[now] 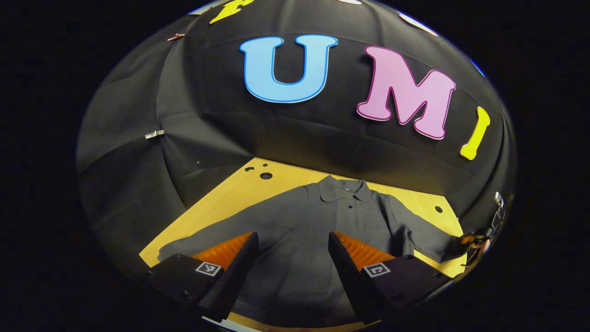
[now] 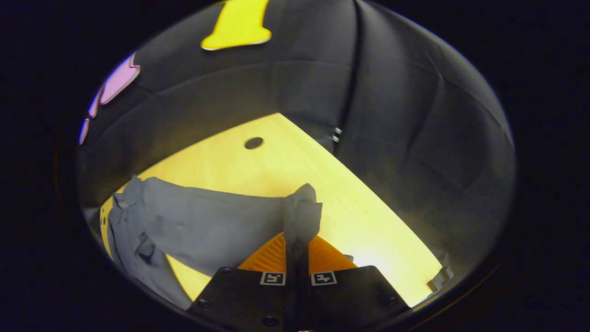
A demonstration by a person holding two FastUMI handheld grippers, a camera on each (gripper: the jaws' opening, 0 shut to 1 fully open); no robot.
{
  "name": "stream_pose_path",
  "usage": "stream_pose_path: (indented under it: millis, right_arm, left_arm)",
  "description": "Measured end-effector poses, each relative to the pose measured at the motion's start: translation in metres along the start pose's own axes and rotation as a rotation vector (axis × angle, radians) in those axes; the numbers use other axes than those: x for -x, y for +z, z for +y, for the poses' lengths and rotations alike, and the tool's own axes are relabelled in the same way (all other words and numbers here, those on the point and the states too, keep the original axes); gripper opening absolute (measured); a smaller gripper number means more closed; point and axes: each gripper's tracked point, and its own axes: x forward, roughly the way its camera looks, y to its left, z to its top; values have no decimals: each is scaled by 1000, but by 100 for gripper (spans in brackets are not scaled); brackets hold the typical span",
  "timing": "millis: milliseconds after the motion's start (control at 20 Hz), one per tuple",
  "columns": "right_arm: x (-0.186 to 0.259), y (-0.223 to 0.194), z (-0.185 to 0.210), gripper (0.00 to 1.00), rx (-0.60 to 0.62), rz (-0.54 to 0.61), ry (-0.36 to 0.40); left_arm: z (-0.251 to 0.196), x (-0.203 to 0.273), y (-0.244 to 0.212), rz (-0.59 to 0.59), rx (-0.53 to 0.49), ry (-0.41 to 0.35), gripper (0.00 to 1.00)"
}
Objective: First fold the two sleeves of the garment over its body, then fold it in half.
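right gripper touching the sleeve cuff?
Touching. In the right gripper view, the right gripper is closed on the sleeve cuff, cloth pinched between both fingers.

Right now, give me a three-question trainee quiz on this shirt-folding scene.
1. True or false: the right tongs are shut on the cuff of the dark grey collared long-sleeve shirt's sleeve.
2. How do the left tongs stand? A) open above the shirt's body B) shut on the collar C) shut on a sleeve
3. Fill in: the shirt lies on a light ____ table.

Key: 1 true. 2 A. 3 wooden.
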Motion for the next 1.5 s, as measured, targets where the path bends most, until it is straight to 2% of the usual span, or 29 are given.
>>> stream_pose_path:
  millis: [150, 350, 400, 550, 600, 650, 700, 950, 1100, 1300, 1500]
  right_arm:
    - [34, 30, 48, 5, 116, -66, 50]
    - [69, 63, 127, 6, 150, -150, 140]
    - [77, 72, 149, 0, 174, -173, 169]
    - [93, 81, 218, 5, 267, -207, 261]
    - [96, 83, 238, 5, 279, -215, 287]
    - [98, 82, 257, 5, 293, -220, 309]
    - [101, 81, 276, 5, 313, -224, 332]
    - [115, 53, 384, 5, 398, -207, 470]
    - [126, 31, 456, 5, 493, -217, 553]
    - [133, -25, 541, 5, 567, -164, 657]
    - [118, -89, 600, 5, 641, -99, 701]
  left_arm:
    - [28, 1, -3, -14, -41, 3, 96]
    - [69, 3, -11, -7, -9, 15, 96]
    - [76, 2, -15, -2, -2, 10, 96]
    - [109, -2, -32, 20, -16, 44, 96]
    - [117, 0, -34, 18, -17, 53, 92]
    - [123, 1, -36, 10, -11, 55, 96]
    - [127, 2, -35, 3, -1, 52, 96]
    - [150, 5, -41, 0, 31, 79, 96]
    - [165, 4, -49, 8, 47, 97, 96]
    - [191, -6, -65, 32, 47, 148, 96]
    - [217, -8, -75, 45, 110, 208, 96]
